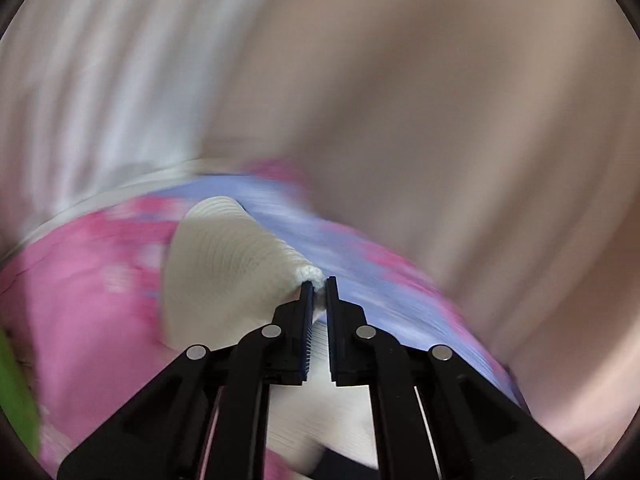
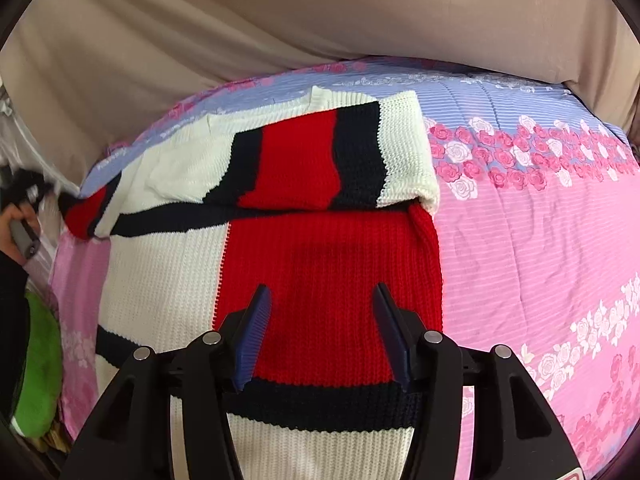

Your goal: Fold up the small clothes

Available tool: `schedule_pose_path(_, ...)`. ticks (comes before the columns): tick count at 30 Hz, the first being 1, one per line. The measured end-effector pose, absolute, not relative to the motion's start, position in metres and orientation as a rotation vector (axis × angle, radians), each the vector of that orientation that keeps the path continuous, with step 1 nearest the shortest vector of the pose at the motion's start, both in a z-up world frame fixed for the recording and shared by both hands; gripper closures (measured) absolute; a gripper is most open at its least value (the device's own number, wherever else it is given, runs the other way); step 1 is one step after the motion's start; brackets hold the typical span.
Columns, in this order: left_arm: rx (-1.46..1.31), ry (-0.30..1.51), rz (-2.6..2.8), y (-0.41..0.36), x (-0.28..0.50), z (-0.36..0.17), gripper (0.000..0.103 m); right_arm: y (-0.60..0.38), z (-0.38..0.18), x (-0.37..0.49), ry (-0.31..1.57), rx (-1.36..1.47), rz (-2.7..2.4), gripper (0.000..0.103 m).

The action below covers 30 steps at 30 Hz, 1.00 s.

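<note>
While the background smears with motion blur: the left wrist view stays sharp only on its own gripper and the cloth in it.
Left gripper (image 1: 319, 280): clenched on a bunched white knit edge of the sweater (image 1: 228, 264), the wool pinched between the two pads at the tips.
Cloth in that view: the white ribbed knit fans away from the tips to the left and hangs below the fingers, over the floral quilt (image 1: 80, 280).
Right wrist view: sharp, looking down on the bed.
Right gripper (image 2: 322, 294): released, jaws standing apart with nothing between the pads, above the sweater's red panel.
Sweater (image 2: 320, 272): white, red and navy knit, lying on the pink and lavender quilt (image 2: 540, 240); its upper part is doubled over onto the body.
Left edge: a hand (image 2: 16, 228) grips a handle beside the sweater's sleeve end (image 2: 80, 208).
Below it: a green item (image 2: 40, 364) at the quilt's side.
Behind the bed: a beige fabric backdrop (image 2: 280, 12).
</note>
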<state>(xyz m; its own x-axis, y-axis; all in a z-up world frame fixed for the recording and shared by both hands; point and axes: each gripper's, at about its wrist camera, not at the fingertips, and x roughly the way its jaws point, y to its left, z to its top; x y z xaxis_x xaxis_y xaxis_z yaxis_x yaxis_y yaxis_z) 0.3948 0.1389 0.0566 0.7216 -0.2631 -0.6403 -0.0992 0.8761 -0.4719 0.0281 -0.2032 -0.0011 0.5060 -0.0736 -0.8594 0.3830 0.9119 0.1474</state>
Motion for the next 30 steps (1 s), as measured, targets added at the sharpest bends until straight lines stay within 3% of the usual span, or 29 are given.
schedule_pose_path(2,-0.474,0.792,-0.261,0.075,0.380,0.069,0.097,-0.206,-0.002,0.028,1.001,0.365,-0.281,0.051)
schedule_pose_path(5,-0.426,0.910,-0.479,-0.018,0.339,0.046,0.094,-0.212,-0.005,0.027,0.998,0.376,-0.292,0.051)
schedule_pose_path(6,-0.399,0.974,-0.524,-0.048,0.326,0.028,0.082,-0.215,-0.007,0.027,0.997,0.381,-0.296,0.051)
schedule_pose_path(7,-0.374,1.031,-0.540,-0.066,0.317,0.013,0.055,-0.220,-0.008,0.026,0.994,0.394,-0.303,0.051)
schedule_pose_path(8,-0.345,1.101,-0.532,-0.084,0.305,-0.008,0.044,-0.222,-0.010,0.025,0.993,0.404,-0.308,0.051)
schedule_pose_path(9,-0.335,1.128,-0.523,-0.090,0.296,-0.019,0.042,-0.226,-0.010,0.024,0.991,0.415,-0.312,0.050)
schedule_pose_path(14,-0.405,1.151,-0.406,-0.057,0.265,-0.045,0.036,-0.240,-0.007,0.035,0.969,0.410,-0.302,0.045)
schedule_pose_path(20,-0.626,1.114,-0.111,0.041,0.313,-0.062,0.033,-0.228,-0.019,0.108,0.991,0.429,-0.178,0.043)
schedule_pose_path(26,-0.779,1.130,0.019,0.097,0.347,-0.080,0.033,-0.182,-0.029,0.201,1.016,0.179,-0.141,0.039)
schedule_pose_path(30,-0.757,1.147,0.048,0.114,0.341,-0.093,0.047,-0.151,-0.048,0.247,1.053,0.000,-0.137,0.038)
